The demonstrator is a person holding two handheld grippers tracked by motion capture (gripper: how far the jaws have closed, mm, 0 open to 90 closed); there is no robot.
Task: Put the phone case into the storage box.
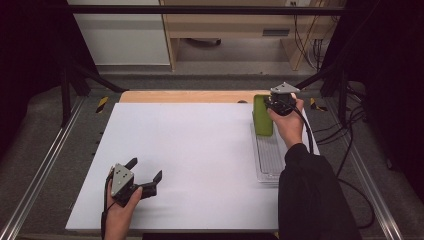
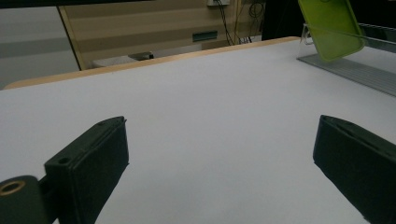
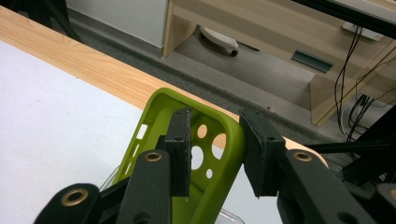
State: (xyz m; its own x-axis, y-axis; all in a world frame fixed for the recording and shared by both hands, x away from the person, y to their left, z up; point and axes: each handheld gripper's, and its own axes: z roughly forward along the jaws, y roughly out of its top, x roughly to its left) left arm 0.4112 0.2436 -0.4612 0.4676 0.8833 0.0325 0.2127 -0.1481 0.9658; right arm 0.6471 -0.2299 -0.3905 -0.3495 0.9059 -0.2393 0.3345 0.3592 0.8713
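Green phone case (image 3: 187, 154) stands tilted on the clear tray (image 1: 270, 165) at the tabletop's (image 1: 190, 150) far right. Right gripper (image 3: 215, 151) straddles its edge, jaws slightly apart, seemingly letting go. Left gripper (image 1: 146, 176) rests wide, empty, clear of the work.

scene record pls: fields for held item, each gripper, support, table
item: green phone case, tilted, camera holes visible, over the clear tray
right gripper: at the case's upper rim, one jaw inside the shell, one outside; a slim gap shows at the outer pad, so no firm grip
left gripper: jaws wide apart, nothing between them, low over the white table
tray position: table's right edge
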